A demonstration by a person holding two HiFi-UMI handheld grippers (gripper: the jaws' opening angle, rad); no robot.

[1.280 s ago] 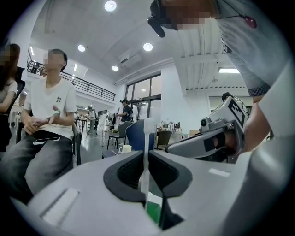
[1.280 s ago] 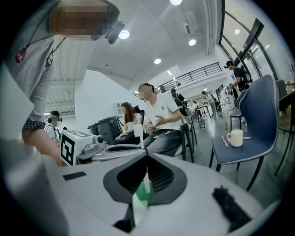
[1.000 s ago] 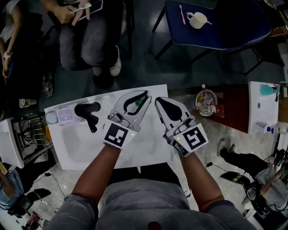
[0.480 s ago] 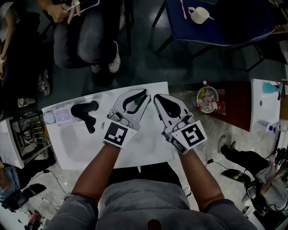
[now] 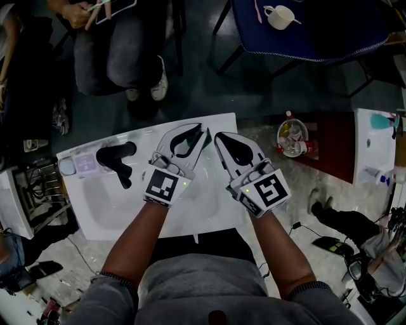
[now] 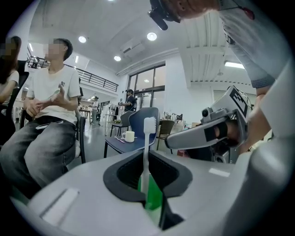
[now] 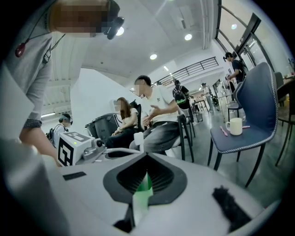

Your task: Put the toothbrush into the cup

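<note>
The left claw [image 5: 203, 132] has been lowered slightly, with the toothbrush [image 6: 147, 152] clamped upright. The right claw [image 5: 219, 137] is closed and empty. The cup [image 5: 280, 17] is not yet reached.

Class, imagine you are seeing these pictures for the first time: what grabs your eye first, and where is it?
First, the white toothbrush standing upright, pinched in the left tongs, dead centre of the left gripper view. In the head view it hangs over a white washbasin, while the cup sits on a blue chair beyond.
</note>
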